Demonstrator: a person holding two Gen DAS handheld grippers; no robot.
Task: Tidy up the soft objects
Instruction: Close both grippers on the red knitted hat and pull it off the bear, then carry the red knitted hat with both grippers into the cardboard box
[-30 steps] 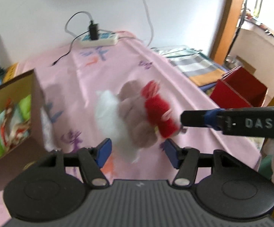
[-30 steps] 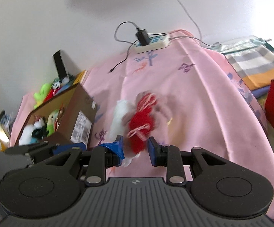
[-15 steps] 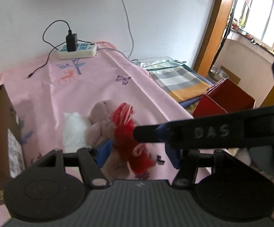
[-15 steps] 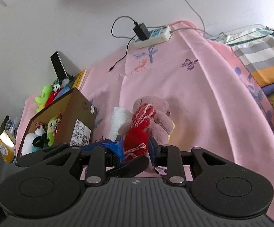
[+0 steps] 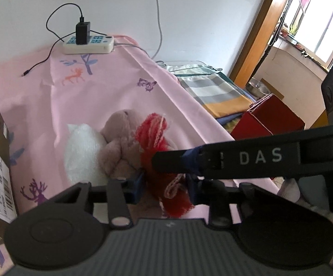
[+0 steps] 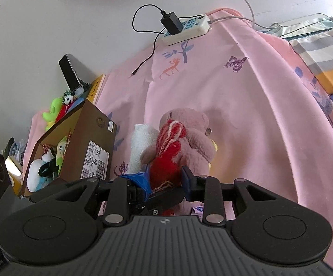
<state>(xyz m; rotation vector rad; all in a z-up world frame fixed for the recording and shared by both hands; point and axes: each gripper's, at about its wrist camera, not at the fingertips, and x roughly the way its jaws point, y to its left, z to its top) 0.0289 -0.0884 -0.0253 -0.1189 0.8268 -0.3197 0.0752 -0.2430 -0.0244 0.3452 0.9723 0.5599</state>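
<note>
I see the red yarn toy (image 6: 168, 158) lying on the pink cloth (image 6: 247, 105) of the tabletop, against a pink plush bear (image 6: 192, 135) and a white towel (image 6: 141, 142). My right gripper (image 6: 165, 179) has its fingers narrow, clamped on the red toy. My left gripper (image 5: 164, 188) is closing, fingers around the same toy. The open cardboard box (image 6: 90, 142) of plush toys stands just left.

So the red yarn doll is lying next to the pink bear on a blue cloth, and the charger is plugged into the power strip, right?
Not quite: the cloth is pink, not blue, as the right wrist view shows. The red yarn doll does lie next to the pink bear, and the charger is plugged into the power strip.
</note>
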